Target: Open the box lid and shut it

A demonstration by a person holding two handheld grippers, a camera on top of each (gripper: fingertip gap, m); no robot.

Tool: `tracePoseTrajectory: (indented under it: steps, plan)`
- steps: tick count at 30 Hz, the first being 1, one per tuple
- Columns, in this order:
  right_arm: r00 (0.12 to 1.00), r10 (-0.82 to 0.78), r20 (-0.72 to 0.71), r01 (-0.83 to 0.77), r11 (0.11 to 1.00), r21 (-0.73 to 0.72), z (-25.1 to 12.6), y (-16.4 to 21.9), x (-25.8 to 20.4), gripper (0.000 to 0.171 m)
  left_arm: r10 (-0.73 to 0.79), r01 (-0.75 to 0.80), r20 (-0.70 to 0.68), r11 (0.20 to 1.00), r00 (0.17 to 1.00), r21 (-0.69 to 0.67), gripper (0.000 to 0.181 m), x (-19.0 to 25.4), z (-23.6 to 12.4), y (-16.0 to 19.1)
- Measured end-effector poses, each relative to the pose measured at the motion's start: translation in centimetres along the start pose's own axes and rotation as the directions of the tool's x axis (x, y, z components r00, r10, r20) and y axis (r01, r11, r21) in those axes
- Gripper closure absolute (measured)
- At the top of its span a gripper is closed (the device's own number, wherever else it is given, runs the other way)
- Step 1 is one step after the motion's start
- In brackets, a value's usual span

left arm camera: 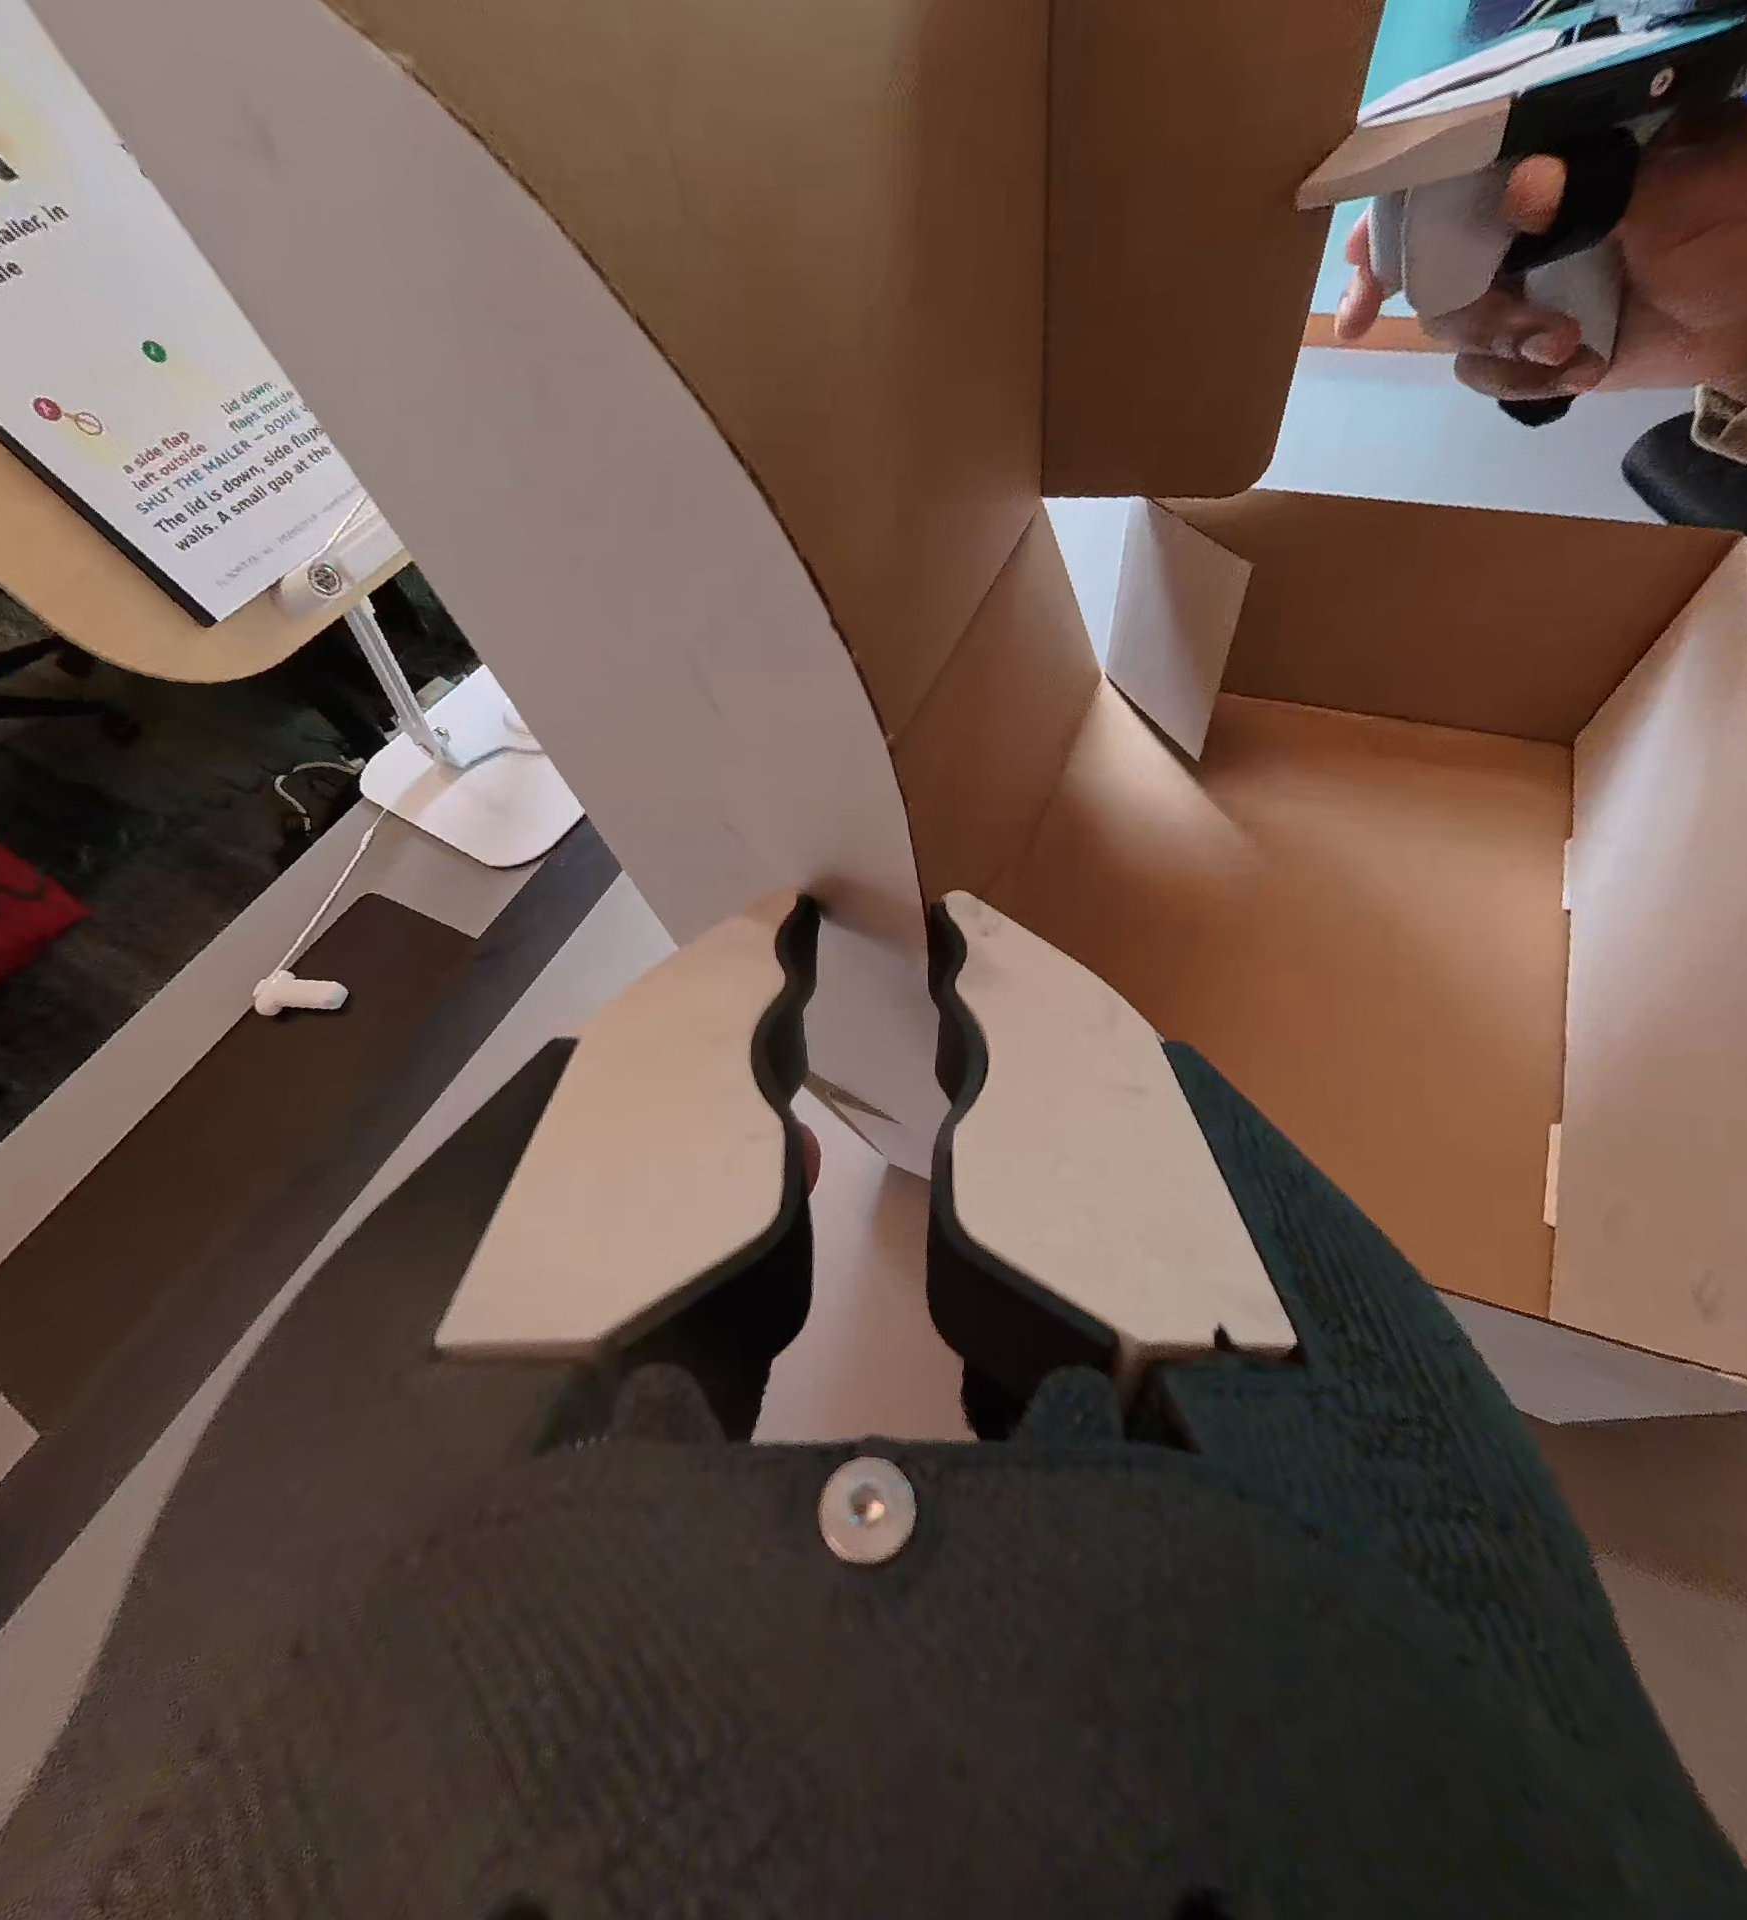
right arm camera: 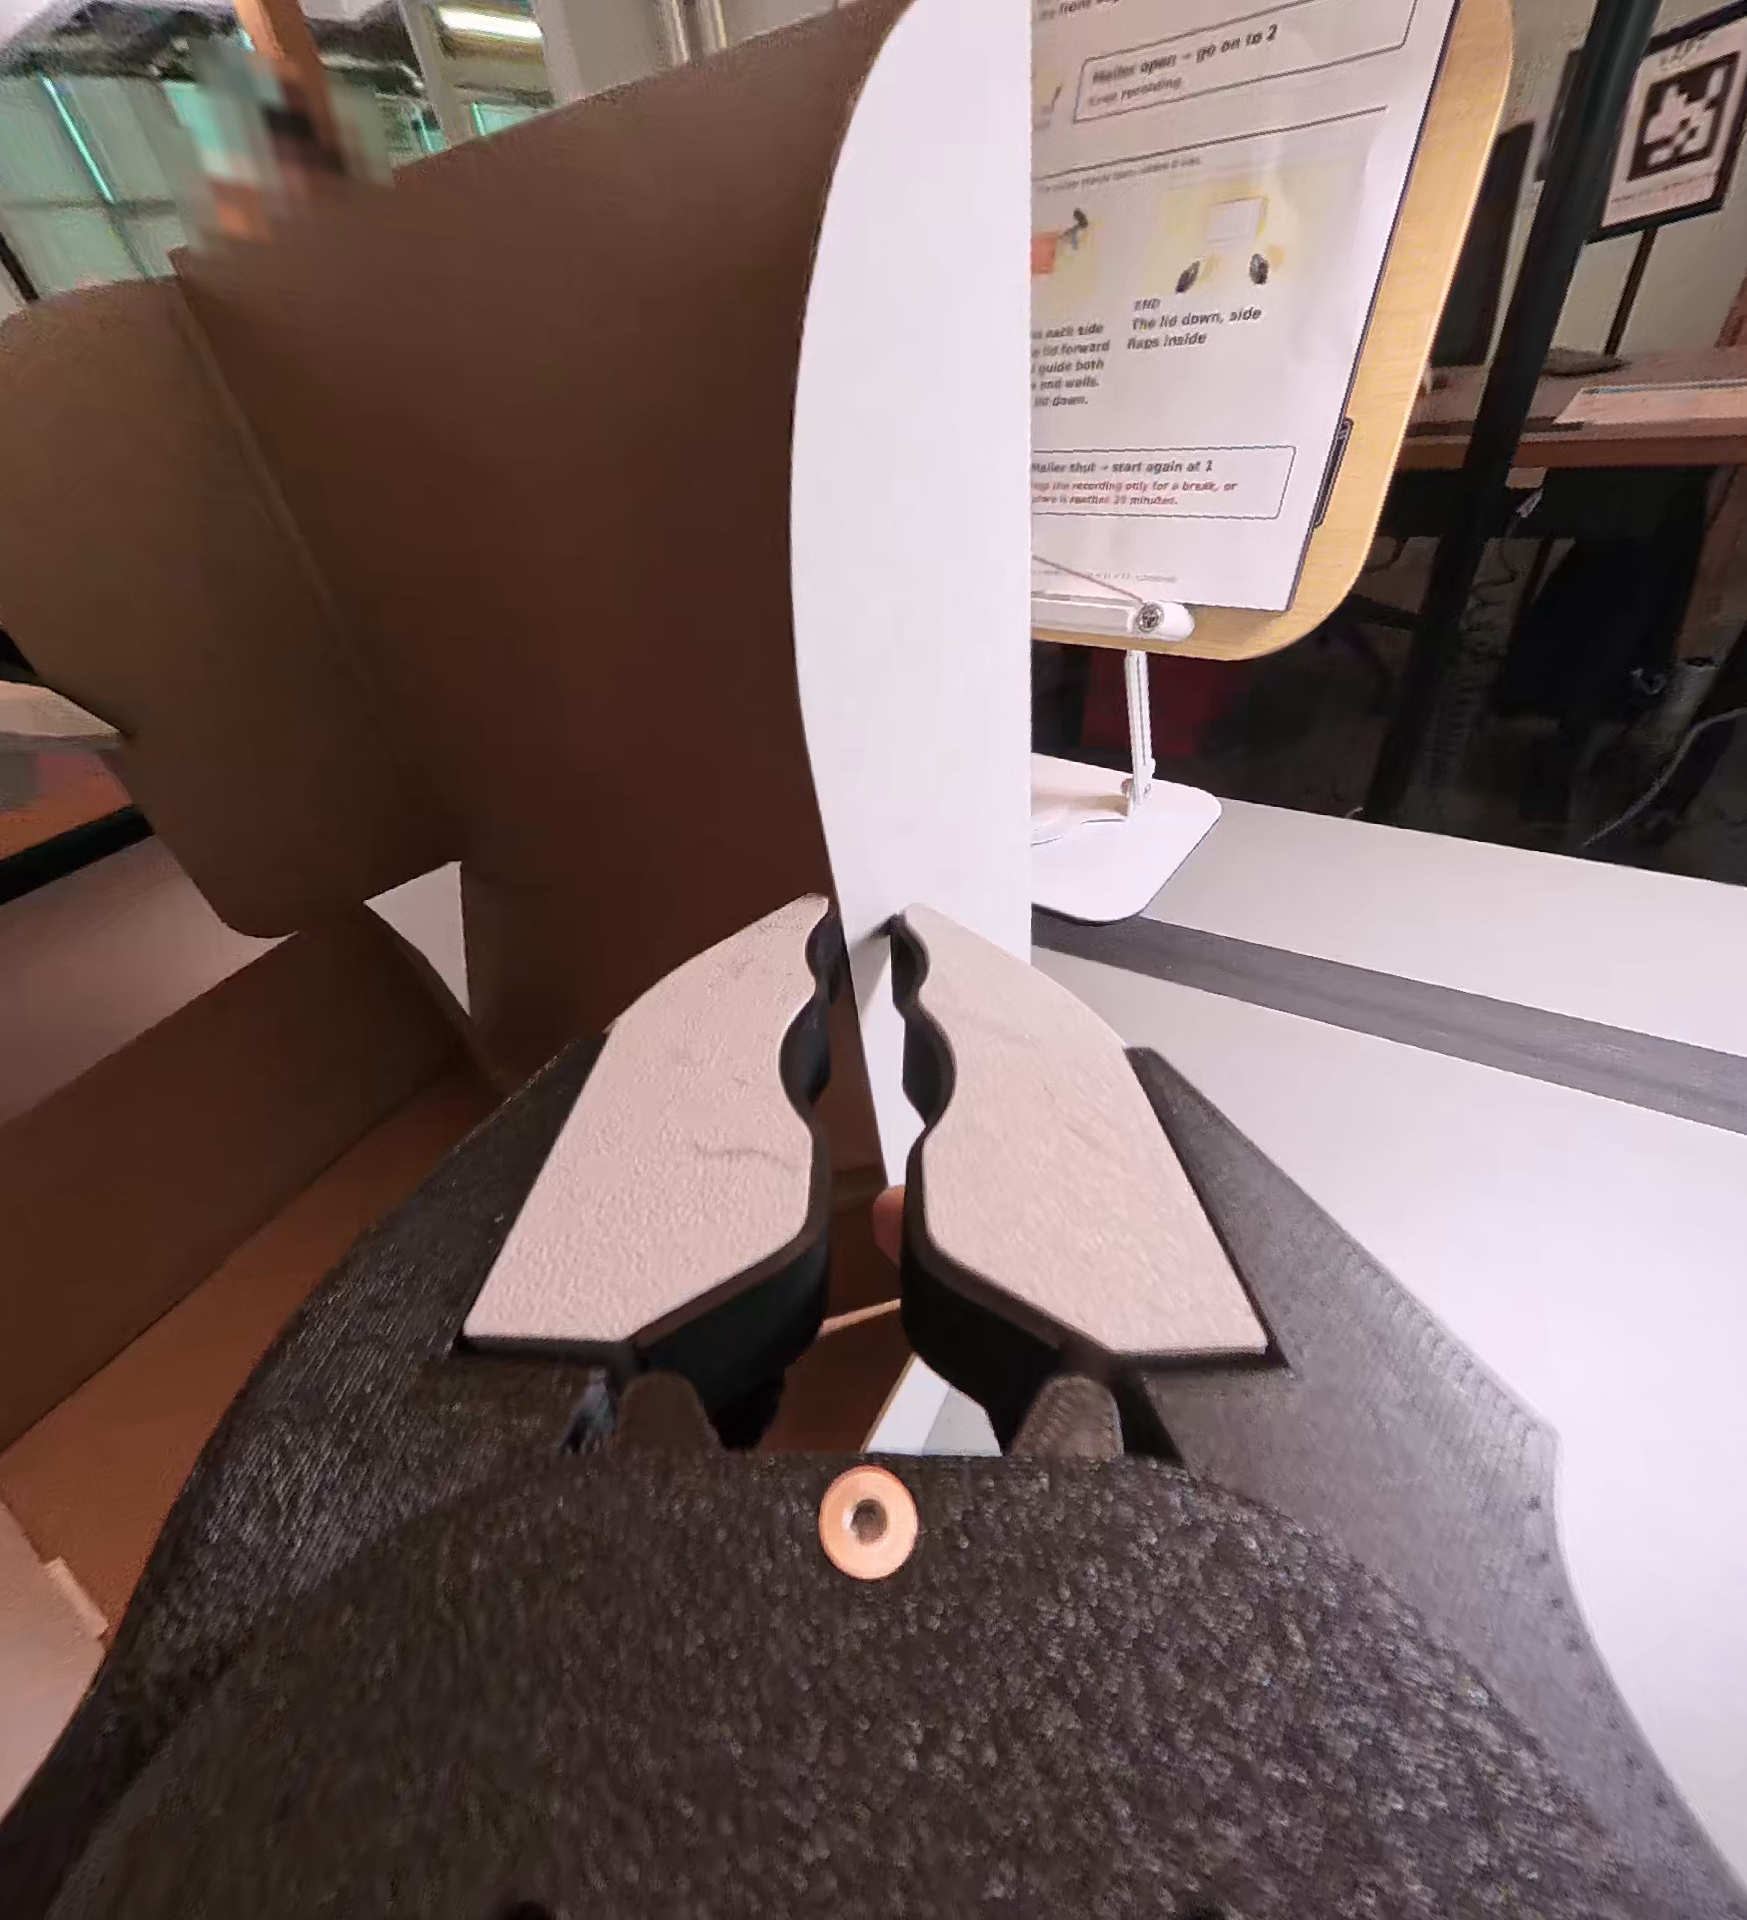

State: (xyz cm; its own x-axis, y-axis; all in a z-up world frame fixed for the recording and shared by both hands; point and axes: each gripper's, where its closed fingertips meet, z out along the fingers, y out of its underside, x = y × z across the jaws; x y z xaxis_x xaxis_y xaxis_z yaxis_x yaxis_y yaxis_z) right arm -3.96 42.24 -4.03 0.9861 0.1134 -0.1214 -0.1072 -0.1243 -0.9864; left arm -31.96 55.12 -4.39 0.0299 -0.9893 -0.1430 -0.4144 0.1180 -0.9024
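Lid (left arm camera: 900, 260) stands raised, near upright, top cut off by the frame. Box (left arm camera: 1669, 935) sits open on the pale table (right arm camera: 1471, 1299), long axis running near to far in the left wrist view, brown inside and holding nothing visible. Left gripper (left arm camera: 869, 914) is narrowed onto a white side flap (left arm camera: 640, 582). Right gripper (right arm camera: 864, 925) pinches the other side flap (right arm camera: 916, 520). Far off, an instruction sheet on a stand (right arm camera: 1212, 312). Behind the lid, everything's hidden.
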Motion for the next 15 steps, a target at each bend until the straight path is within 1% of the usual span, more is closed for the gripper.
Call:
tracePoseTrajectory:
  steps: [1,5,7,9,11,12,15]
  plan:
    - [1.000,0.003,0.012,-0.003,1.000,-0.005,-0.2,0.1,-0.2,0.162,-0.014,0.014,0.005,1.000,1.000,0.012,0.161,0.1,0.0,-0.1]
    - [0.998,-0.059,0.017,0.059,0.998,-0.006,-0.2,0.3,-1.4,0.160,-0.075,0.074,0.019,0.996,0.997,0.055,0.159,0.9,1.0,-0.8]
    - [0.996,-0.089,0.008,0.089,0.996,-0.013,-0.1,0.2,-1.6,0.160,-0.063,0.062,0.025,0.997,0.998,0.039,0.157,1.5,1.6,-0.9]
    - [0.996,-0.091,0.008,0.091,0.996,-0.019,0.0,0.2,-1.6,0.159,-0.042,0.040,0.065,0.998,0.997,0.040,0.156,1.5,2.0,-1.1]
    - [0.996,-0.092,0.007,0.092,0.996,-0.020,-0.2,0.0,-1.4,0.152,-0.039,0.034,0.093,0.998,0.995,0.051,0.157,1.3,2.1,-1.2]
    - [0.996,-0.092,0.006,0.092,0.996,-0.016,-0.5,-0.1,-1.3,0.146,-0.047,0.041,0.096,0.997,0.994,0.062,0.157,1.3,2.0,-1.2]
    - [0.997,-0.073,0.015,0.073,0.997,0.022,-1.9,-0.8,-1.2,0.136,-0.077,0.063,0.110,0.990,0.991,0.123,0.155,1.5,1.0,-1.7]
